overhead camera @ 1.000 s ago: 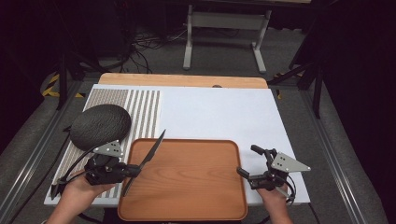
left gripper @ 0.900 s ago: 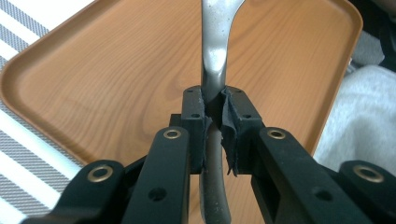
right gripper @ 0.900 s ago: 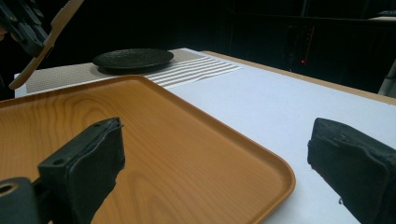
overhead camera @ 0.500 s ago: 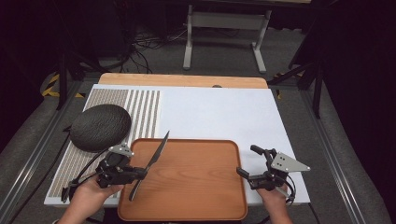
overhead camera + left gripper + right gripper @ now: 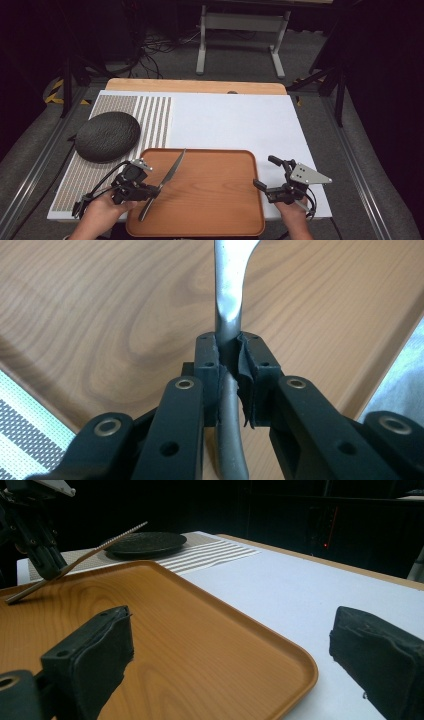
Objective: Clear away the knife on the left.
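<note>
Wooden tray [image 5: 210, 200], lower centre: knife [image 5: 167, 177] now carried over it, clamped in left gripper [image 5: 145, 189]; right gripper [image 5: 272, 175] left agape.

The high view looks down over the wooden tray [image 5: 210, 200], shared close-up by both low gripper views.

This is a lab or test studio, not a home. A white board [image 5: 235, 125] lies on a wooden table [image 5: 195, 86] set between metal rails [image 5: 30, 170] on grey carpet [image 5: 240, 55]. Black drapes [image 5: 385, 75] close the room in, cables [image 5: 160, 42] trail across the floor, and a grey stand [image 5: 240, 30] waits behind.
</note>
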The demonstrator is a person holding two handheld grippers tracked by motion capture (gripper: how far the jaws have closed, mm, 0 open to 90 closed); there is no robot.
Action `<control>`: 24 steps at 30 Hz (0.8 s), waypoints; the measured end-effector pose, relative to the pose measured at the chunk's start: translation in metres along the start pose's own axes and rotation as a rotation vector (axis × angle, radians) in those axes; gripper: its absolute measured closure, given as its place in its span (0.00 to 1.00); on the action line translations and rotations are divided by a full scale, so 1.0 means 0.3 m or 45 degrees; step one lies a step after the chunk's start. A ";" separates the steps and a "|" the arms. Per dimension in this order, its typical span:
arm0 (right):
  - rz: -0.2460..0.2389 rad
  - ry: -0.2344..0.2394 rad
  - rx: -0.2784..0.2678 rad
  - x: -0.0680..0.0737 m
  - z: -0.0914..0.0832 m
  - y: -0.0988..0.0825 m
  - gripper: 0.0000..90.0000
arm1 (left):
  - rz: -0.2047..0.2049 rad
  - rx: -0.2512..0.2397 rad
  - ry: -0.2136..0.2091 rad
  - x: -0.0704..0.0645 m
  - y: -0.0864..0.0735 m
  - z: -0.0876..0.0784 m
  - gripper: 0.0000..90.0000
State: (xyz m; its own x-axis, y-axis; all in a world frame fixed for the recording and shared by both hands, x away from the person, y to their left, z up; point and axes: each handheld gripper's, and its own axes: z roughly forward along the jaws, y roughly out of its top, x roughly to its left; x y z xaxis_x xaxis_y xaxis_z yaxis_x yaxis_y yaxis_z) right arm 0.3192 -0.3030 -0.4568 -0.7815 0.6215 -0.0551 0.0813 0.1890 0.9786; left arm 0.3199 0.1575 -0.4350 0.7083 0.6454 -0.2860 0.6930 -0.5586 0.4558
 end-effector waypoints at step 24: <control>-0.001 0.004 0.003 0.000 0.000 -0.001 0.05 | -0.052 0.119 -0.001 0.026 0.005 0.057 0.89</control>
State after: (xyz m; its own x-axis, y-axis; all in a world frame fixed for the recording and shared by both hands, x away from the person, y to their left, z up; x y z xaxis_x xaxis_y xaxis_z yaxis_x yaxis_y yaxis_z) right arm 0.3190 -0.3031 -0.4571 -0.7838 0.6186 -0.0553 0.0819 0.1911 0.9781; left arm 0.3286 0.1529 -0.4509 0.6795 0.6680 -0.3034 0.7306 -0.5781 0.3635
